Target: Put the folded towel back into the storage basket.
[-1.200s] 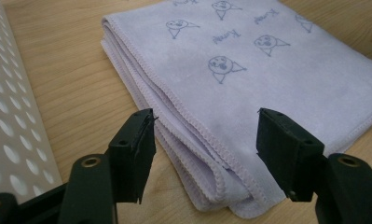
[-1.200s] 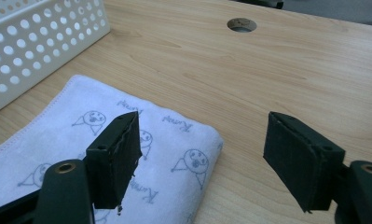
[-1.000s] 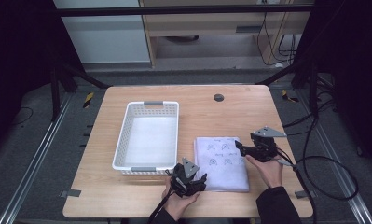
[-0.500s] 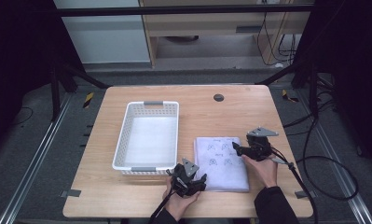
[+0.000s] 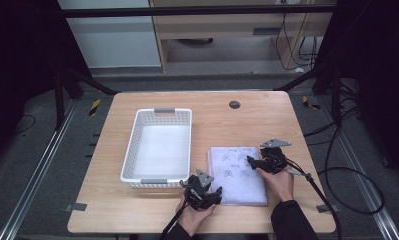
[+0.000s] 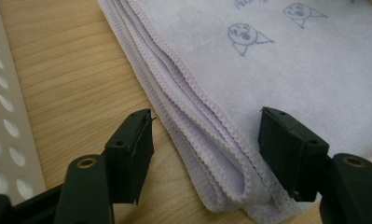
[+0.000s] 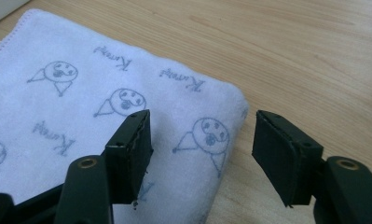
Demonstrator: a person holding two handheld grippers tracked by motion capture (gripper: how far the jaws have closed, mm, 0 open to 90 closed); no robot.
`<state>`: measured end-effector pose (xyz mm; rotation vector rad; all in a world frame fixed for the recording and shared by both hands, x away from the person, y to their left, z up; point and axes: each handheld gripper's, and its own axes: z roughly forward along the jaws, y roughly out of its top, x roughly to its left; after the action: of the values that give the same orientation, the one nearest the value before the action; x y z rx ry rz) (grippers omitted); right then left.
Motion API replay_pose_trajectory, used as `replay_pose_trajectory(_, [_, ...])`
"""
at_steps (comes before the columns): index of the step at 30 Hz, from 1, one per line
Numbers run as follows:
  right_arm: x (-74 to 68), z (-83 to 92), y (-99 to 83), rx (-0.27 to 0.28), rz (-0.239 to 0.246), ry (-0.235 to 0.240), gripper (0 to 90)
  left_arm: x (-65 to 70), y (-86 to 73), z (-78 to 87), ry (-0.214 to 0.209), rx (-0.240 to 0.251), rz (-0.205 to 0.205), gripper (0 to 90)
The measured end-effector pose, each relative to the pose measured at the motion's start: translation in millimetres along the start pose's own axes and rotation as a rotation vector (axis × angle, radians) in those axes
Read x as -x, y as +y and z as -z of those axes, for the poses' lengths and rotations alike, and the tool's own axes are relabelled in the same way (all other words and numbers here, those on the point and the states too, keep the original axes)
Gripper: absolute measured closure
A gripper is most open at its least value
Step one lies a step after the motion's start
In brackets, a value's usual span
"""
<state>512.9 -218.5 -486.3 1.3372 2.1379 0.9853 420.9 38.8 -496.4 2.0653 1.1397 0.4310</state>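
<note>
**2 grippers closing in on the folded towel**

The table (image 5: 137, 210) carries a white basket (image 5: 159, 145) at its left-centre, empty. Just right of it, toward the near edge, lies the folded lavender towel (image 5: 237, 175), printed with small faces.

The left gripper (image 5: 202, 192) straddles the towel's near-left corner, jaws spread, the stacked hems (image 6: 207, 154) between them, unpinched. The right gripper (image 5: 259, 162) sits at the far-right corner, jaws spread but just now closing, 1 over cloth, 1 over wood.

To grip well, each should catch every layer before lifting, likely toward the basket.
</note>
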Motion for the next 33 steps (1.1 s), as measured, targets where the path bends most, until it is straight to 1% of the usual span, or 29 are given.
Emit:
replay_pose_trajectory(2, [-0.3,-0.7,-0.3,-0.003,-0.002,0.000,37.7,0.2,0.2,-0.6,-0.002,-0.001,0.004,33.9])
replay_pose_trajectory(4, [-1.3,-1.8,-1.0,-0.014,-0.011,0.002,38.1,-0.8,1.0,-2.0,-0.008,-0.009,0.020,33.6])
replay_pose_trajectory(6, [-1.0,-2.5,-1.2,-0.013,-0.009,0.000,38.4,-1.5,1.1,-2.2,-0.012,-0.014,0.024,33.6])
replay_pose_trajectory(8, [-0.6,-3.0,-1.7,-0.018,-0.017,0.004,38.6,-2.1,1.2,-2.8,-0.015,-0.018,0.026,33.6])
replay_pose_trajectory(9, [0.7,-4.2,-3.3,-0.017,-0.034,0.014,39.4,-2.2,1.5,-3.3,-0.019,-0.020,0.026,33.7])
replay_pose_trajectory(11, [1.9,-4.9,-4.3,-0.017,-0.051,0.022,39.5,-2.5,1.6,-3.9,-0.020,-0.021,0.032,33.7])
replay_pose_trajectory(12, [2.3,-5.1,-4.4,-0.019,-0.049,0.021,39.6,-3.5,1.9,-4.6,-0.028,-0.025,0.043,33.7])
replay_pose_trajectory(14, [1.6,-6.0,-4.8,-0.023,-0.053,0.026,40.2,-3.3,2.4,-5.0,-0.028,-0.027,0.044,33.8])
replay_pose_trajectory(15, [1.6,-6.8,-5.1,-0.028,-0.054,0.028,40.4,-3.3,3.2,-4.7,-0.031,-0.038,0.044,34.1])
replay_pose_trajectory(17, [1.8,-7.7,-5.6,-0.031,-0.065,0.040,43.2,-2.8,4.3,-4.5,-0.054,-0.044,0.047,40.5])
replay_pose_trajectory(19, [2.2,-7.7,-5.8,-0.035,-0.081,0.056,45.9,-2.0,4.4,-4.6,-0.056,-0.040,0.050,42.3])
replay_pose_trajectory(20, [2.0,-7.8,-6.0,-0.036,-0.083,0.058,47.3,-2.0,4.4,-4.6,-0.056,-0.040,0.050,44.4])
replay_pose_trajectory(21, [2.0,-7.8,-6.0,-0.036,-0.083,0.058,47.3,-2.1,4.4,-4.8,-0.064,-0.039,0.054,44.4])
replay_pose_trajectory(23, [1.7,-8.2,-6.2,-0.038,-0.087,0.063,50.2,-2.5,4.5,-5.0,-0.073,-0.039,0.060,48.0])
replay_pose_trajectory(26, [1.4,-8.3,-6.2,-0.041,-0.100,0.073,53.1,-0.8,4.4,-4.7,-0.073,-0.037,0.062,50.7])
replay_pose_trajectory(28, [1.5,-8.4,-6.1,-0.043,-0.104,0.080,55.6,-0.2,4.8,-4.5,-0.074,-0.039,0.057,52.6])
replay_pose_trajectory(31, [0.9,-8.1,-5.8,-0.045,-0.118,0.091,59.0,-0.3,5.2,-4.8,-0.088,-0.039,0.057,57.4])
replay_pose_trajectory(33, [1.0,-8.0,-5.8,-0.046,-0.111,0.090,61.6,-0.1,5.2,-4.9,-0.096,-0.035,0.055,61.3])
